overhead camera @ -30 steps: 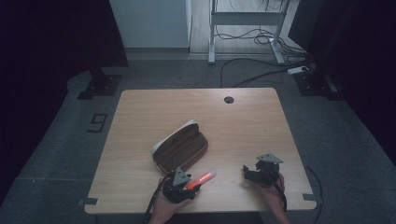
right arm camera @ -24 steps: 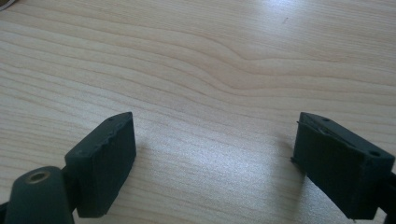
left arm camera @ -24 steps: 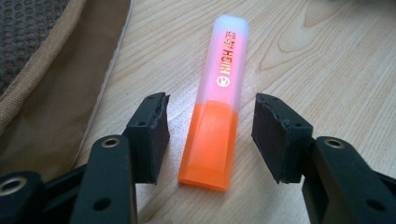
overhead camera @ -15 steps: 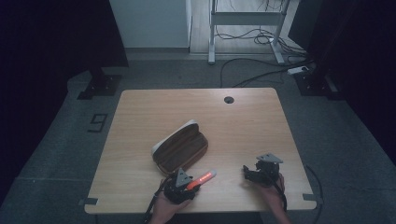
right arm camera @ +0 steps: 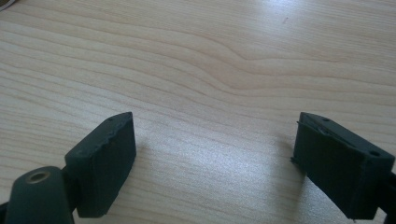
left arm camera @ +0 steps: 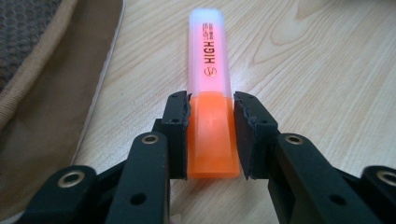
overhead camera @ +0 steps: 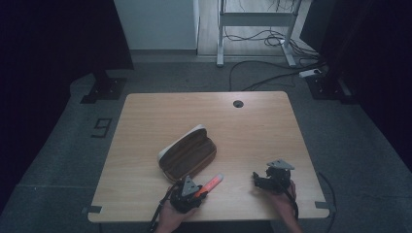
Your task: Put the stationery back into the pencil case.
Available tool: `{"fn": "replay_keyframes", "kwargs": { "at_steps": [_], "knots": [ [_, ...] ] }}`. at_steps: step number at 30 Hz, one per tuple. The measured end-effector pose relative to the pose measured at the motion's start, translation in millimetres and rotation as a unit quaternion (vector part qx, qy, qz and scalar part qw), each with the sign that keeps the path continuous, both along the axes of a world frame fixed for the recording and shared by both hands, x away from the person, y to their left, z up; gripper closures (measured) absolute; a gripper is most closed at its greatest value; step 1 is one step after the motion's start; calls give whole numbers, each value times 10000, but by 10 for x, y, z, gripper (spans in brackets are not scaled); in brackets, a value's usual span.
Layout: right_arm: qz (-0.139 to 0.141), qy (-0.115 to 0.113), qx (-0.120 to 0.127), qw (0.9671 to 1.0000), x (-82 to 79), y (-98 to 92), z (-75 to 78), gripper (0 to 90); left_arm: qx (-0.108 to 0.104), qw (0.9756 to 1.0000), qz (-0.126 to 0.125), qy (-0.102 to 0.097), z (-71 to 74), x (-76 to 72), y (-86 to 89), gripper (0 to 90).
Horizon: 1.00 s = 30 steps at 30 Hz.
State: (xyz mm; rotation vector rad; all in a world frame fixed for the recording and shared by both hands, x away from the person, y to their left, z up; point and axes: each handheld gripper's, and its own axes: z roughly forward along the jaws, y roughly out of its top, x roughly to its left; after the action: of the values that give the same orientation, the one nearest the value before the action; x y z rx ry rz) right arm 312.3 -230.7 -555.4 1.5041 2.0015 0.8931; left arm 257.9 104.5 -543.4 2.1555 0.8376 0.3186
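The left claw [left arm camera: 211, 140], its jaws just closing, pinches the orange highlighter [left arm camera: 211, 93] lying on the tabletop [overhead camera: 252, 131] beside the brown pencil case [overhead camera: 187, 153], contents unclear; right claw [right arm camera: 212, 163] spread; nothing has shifted since earlier.

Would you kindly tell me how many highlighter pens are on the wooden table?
1. The orange highlighter pen with a translucent cap lies near the table's front edge, beside the brown fabric pencil case, between the left claw's pads. Others may be hidden inside the case.
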Motion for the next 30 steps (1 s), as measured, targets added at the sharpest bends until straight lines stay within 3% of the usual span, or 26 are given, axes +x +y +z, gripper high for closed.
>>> {"fn": "replay_keyframes", "kwargs": {
  "at_steps": [8, 23, 30],
  "knots": [
    [-4, 1, 2, 10000, 0, 1, 0, 126, -557, 9983, -106, -116, 200, -8, 153, 674],
    [-3, 1, 1, 10000, 0, 0, 0, 126, -1033, 9941, -1, -321, 451, 11, 410, 674],
    [-3, 1, 1, 10000, 0, 0, 0, 126, -1116, 9931, 35, -363, 496, 27, 474, 674]
  ]
}}
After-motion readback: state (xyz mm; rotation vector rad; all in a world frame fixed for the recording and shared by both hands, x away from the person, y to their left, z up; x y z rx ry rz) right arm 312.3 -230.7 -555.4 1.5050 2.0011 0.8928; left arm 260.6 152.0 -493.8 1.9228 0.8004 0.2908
